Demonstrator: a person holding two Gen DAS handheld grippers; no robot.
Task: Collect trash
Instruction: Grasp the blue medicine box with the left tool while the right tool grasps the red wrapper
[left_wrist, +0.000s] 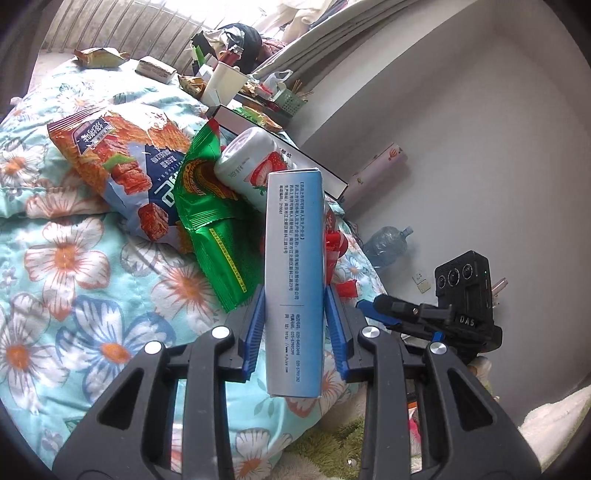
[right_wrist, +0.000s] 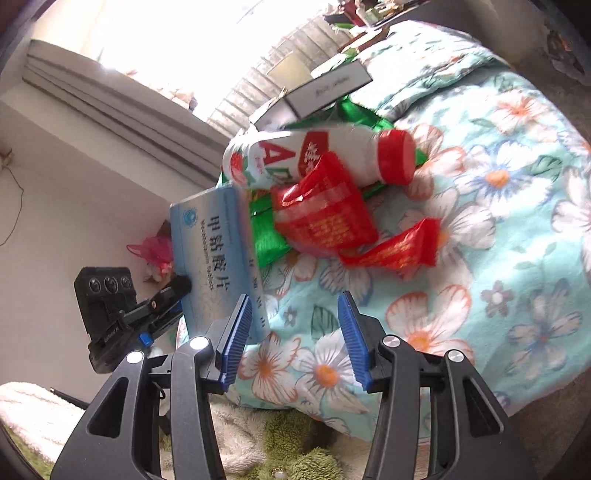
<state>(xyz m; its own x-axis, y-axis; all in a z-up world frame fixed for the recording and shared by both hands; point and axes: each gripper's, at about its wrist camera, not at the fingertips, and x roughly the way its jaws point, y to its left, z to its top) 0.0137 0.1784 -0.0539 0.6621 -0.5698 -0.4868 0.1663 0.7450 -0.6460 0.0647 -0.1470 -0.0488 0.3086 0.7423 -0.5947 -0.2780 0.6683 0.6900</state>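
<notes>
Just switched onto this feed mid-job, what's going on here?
A person is clearing trash off a flowered quilt with two handheld grippers. The left gripper is clamped on a pale blue medicine box, held upright. The right gripper is open and empty. A strawberry drink bottle and red wrappers still lie there.

We have both wrist cams angled down, close over the floral quilt (left_wrist: 74, 295). Left cam looks along its fingers at the blue box (left_wrist: 295, 280); right cam sees that box (right_wrist: 218, 266) side-on. Both views share the strawberry bottle (left_wrist: 255, 166) and each other's gripper
</notes>
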